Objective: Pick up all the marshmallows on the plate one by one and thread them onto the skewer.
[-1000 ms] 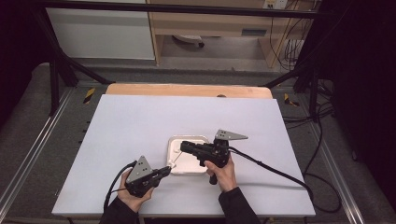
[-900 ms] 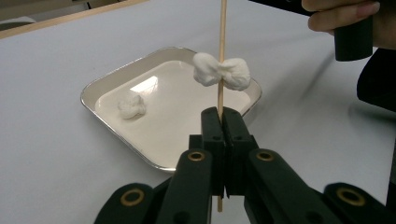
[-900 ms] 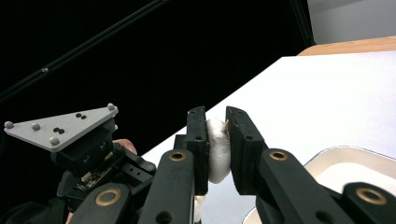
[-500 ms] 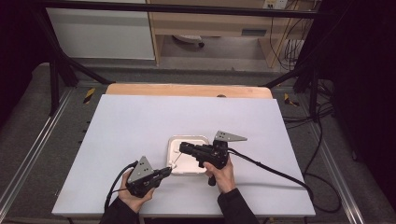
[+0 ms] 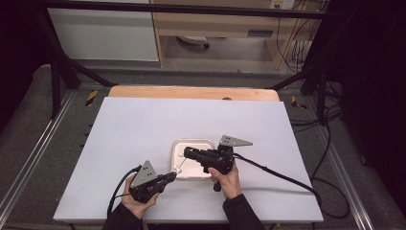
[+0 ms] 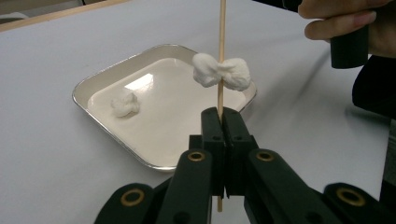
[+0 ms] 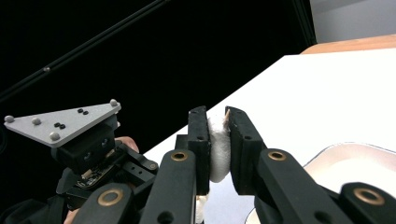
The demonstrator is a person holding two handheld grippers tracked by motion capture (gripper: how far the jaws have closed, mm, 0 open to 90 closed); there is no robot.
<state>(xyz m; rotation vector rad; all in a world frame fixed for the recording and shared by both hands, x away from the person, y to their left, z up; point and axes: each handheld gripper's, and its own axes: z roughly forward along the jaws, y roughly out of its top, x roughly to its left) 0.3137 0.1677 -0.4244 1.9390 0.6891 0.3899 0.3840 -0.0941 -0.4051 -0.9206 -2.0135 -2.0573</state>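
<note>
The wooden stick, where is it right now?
In the left gripper view, the wooden stick stands upright, pinched low by the left gripper, right above the near edge of the metal tray. A marshmallow is threaded on it.

text: none legible | labels: none | brands: none | numbers: none

Lab: framed rig (image 5: 57, 81), cables (image 5: 330, 139)

We see the white desk (image 5: 143, 124) bare to the far edge and both sides. Near us, the tray (image 5: 178, 149) sits between both grippers, with the upright skewer (image 6: 221, 56) at its near rim.
</note>
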